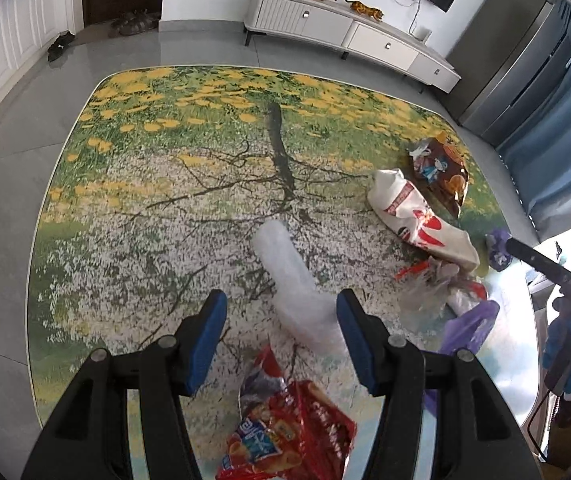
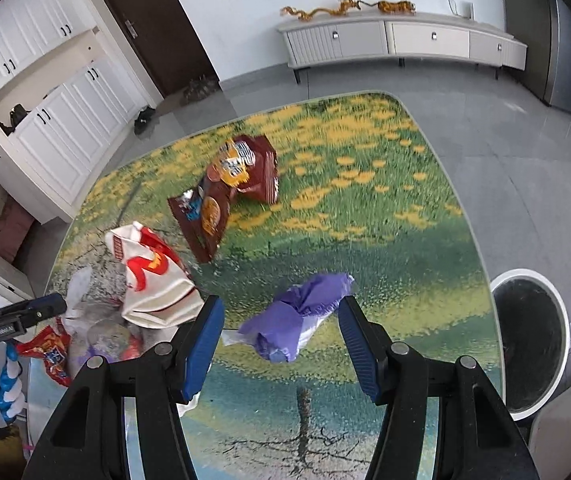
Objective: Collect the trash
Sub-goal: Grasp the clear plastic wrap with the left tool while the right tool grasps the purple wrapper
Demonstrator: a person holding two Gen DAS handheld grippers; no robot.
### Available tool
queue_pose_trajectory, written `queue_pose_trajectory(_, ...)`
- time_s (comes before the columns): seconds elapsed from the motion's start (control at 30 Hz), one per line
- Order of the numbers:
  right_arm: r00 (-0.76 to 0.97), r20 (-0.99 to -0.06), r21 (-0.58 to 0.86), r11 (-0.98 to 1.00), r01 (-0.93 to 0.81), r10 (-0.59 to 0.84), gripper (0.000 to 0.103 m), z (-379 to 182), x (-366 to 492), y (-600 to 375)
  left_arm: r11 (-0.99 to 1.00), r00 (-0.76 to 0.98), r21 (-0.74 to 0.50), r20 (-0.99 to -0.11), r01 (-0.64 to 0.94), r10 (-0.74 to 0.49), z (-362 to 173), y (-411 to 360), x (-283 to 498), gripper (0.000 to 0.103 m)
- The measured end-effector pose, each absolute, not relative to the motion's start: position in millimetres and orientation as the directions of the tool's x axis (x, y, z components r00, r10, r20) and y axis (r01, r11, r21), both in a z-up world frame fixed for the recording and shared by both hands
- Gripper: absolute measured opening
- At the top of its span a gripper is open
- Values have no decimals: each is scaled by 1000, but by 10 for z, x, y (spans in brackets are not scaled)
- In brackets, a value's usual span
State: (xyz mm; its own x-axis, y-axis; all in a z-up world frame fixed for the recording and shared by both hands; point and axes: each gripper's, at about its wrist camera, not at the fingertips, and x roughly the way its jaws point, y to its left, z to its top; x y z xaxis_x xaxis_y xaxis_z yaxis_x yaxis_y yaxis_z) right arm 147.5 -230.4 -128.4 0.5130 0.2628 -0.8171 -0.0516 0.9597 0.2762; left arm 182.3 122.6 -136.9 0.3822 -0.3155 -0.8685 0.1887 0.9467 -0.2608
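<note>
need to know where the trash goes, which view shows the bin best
The right wrist view: the round white-rimmed bin stands on the floor beside the table's right edge, its dark inside in plain sight. The left wrist view does not show it at all, only the littered table and the room beyond.

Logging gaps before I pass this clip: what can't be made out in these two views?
- Red crinkled snack bag, left wrist view: its lower part is cut off by the bottom edge.
- Round white bin with dark inside, right wrist view: contents too dark to tell.
- Print on the crumpled purple plastic wrapper, right wrist view: blurred.
</note>
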Motion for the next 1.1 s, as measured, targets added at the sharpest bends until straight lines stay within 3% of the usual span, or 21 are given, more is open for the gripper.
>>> queue_pose_trajectory(0.33,493,-817,305,950,-71,299,54,-1427,1533,-2289,939,340,-310,-876,146,-342,-1389,1157,1915,55)
queue_pose_trajectory(0.63,496,-805,318,943,-100,324,39,-1458,1597,-2296,943,290,-310,-898,121,-332,-1494,1001,1981,55)
queue_pose_trajectory(0.73,500,-799,326,939,-106,334,34,-1468,1589,-2318,938,286,-327,-893,115,-346,-1496,993,1987,49)
queue_pose_trajectory(0.77,500,-797,330,937,-109,339,31,-1473,1585,-2326,938,287,-328,-893,116,-348,-1497,991,1991,38)
queue_pose_trajectory(0.87,503,-791,337,934,-115,347,30,-1474,1564,-2350,935,294,-336,-888,113,-355,-1492,1003,1989,32)
queue_pose_trajectory(0.93,507,-787,338,933,-122,351,30,-1458,1541,-2353,932,306,-340,-881,122,-361,-1457,1012,1962,19)
queue_pose_trajectory(1.1,528,-770,333,932,-146,358,30,-1342,1454,-2339,925,347,-353,-857,142,-380,-1301,1066,1870,17)
